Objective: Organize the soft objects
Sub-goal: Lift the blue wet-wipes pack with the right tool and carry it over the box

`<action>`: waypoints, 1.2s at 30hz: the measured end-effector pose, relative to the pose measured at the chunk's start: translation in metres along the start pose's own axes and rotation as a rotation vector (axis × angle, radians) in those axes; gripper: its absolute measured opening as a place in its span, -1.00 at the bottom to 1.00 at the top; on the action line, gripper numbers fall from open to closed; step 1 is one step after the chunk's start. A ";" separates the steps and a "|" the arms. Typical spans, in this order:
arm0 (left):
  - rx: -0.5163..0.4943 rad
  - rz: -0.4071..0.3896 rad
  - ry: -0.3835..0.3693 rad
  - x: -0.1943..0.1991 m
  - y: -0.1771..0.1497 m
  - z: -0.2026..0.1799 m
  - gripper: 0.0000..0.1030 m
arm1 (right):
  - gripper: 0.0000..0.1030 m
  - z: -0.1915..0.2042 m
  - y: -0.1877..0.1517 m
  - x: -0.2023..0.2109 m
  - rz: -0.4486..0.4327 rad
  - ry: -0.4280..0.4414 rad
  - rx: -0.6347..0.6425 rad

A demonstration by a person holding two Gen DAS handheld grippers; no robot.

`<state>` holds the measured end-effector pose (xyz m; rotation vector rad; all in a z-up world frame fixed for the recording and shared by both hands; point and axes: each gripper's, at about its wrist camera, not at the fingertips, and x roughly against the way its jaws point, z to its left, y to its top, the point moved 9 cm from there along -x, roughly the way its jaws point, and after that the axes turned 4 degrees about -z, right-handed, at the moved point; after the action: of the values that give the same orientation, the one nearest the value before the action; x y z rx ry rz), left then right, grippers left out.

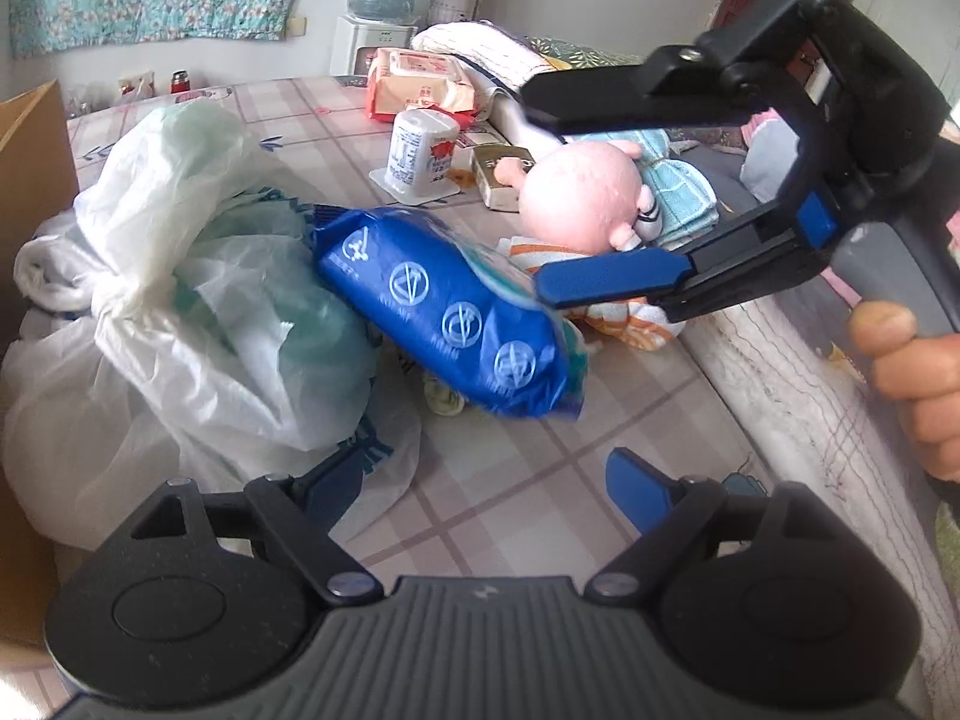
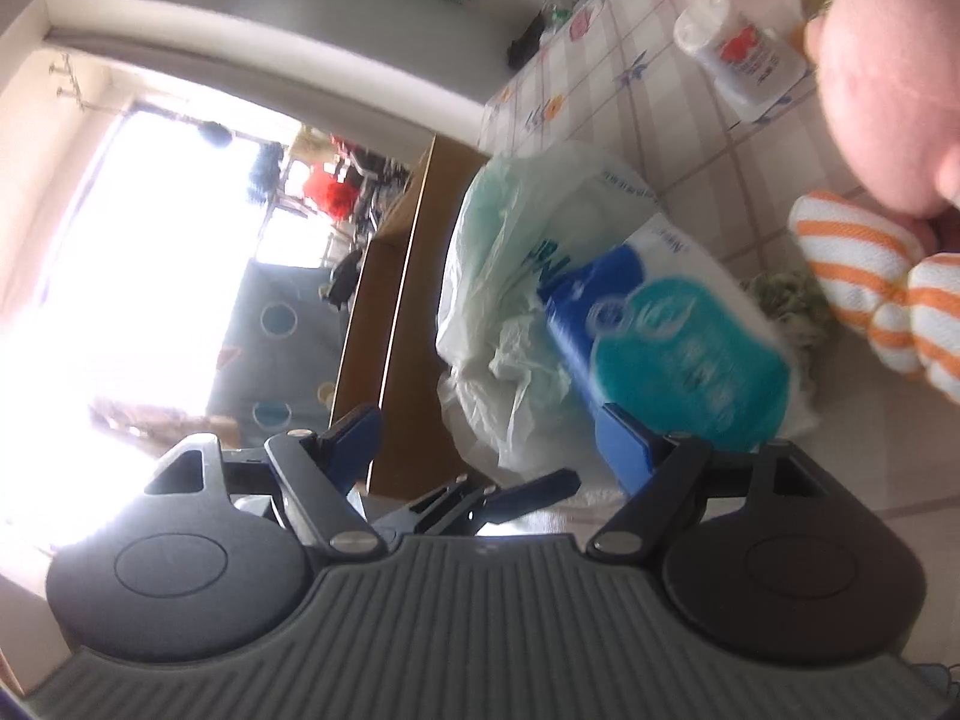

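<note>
A blue soft pack (image 1: 444, 312) lies tilted on the checked tablecloth (image 1: 540, 480), leaning on a white plastic bag (image 1: 180, 312). In the right wrist view the pack (image 2: 672, 348) shows a teal label, just past my right finger. A doll with a pink head (image 1: 582, 192) and orange-striped clothes lies behind the pack; its head (image 2: 888, 72) is at the top right in the right wrist view. My left gripper (image 1: 486, 486) stands open over bare cloth, short of the pack. My right gripper (image 1: 534, 198) hangs open in front of the doll, its jaws empty (image 2: 489, 438).
A cardboard box (image 1: 30, 180) stands left of the bag. Behind the doll are a white bottle (image 1: 420, 150), a small gold box (image 1: 498, 174), an orange tissue pack (image 1: 420, 84) and folded teal towels (image 1: 678, 180). A person's hand (image 1: 912, 372) holds the right gripper's handle.
</note>
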<state>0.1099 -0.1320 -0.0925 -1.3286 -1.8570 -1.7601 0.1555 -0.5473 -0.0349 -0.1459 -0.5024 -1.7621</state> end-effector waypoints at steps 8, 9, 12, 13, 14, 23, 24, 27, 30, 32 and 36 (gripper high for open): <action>0.021 -0.038 0.046 -0.006 0.011 0.004 0.56 | 0.33 -0.034 0.019 -0.002 -0.122 -0.238 0.044; 0.019 -0.040 0.053 -0.008 0.012 0.004 0.52 | 0.31 -0.039 0.018 -0.005 -0.124 -0.269 0.050; 0.021 -0.026 0.068 -0.017 0.013 0.003 0.33 | 0.24 -0.053 0.013 -0.012 -0.117 -0.326 0.048; 0.021 -0.019 0.065 -0.019 0.013 0.003 0.32 | 0.22 -0.057 0.010 -0.013 -0.115 -0.330 0.044; 0.019 -0.012 0.062 -0.022 0.012 0.002 0.31 | 0.17 -0.061 0.006 -0.014 -0.112 -0.328 0.031; -0.025 0.015 0.054 -0.037 0.009 -0.011 0.28 | -0.19 -0.072 -0.016 -0.007 -0.141 -0.301 -0.003; -0.022 0.014 0.053 -0.037 0.010 -0.011 0.28 | -0.21 -0.071 -0.018 -0.007 -0.144 -0.299 -0.001; -0.029 0.016 0.048 -0.035 0.008 -0.014 0.28 | -0.24 -0.067 -0.023 -0.002 -0.158 -0.306 0.014; -0.039 0.008 0.041 -0.029 0.005 -0.018 0.28 | -0.26 -0.062 -0.028 0.007 -0.171 -0.301 0.014; -0.058 -0.005 0.038 -0.023 0.004 -0.023 0.28 | -0.26 -0.059 -0.032 0.013 -0.181 -0.300 0.010; -0.085 -0.037 0.025 -0.011 0.008 -0.031 0.28 | -0.26 -0.048 -0.038 0.025 -0.213 -0.297 0.016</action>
<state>0.1097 -0.1656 -0.0881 -1.3039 -1.8237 -1.8842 0.1207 -0.5827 -0.0791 -0.3578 -0.7693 -1.9543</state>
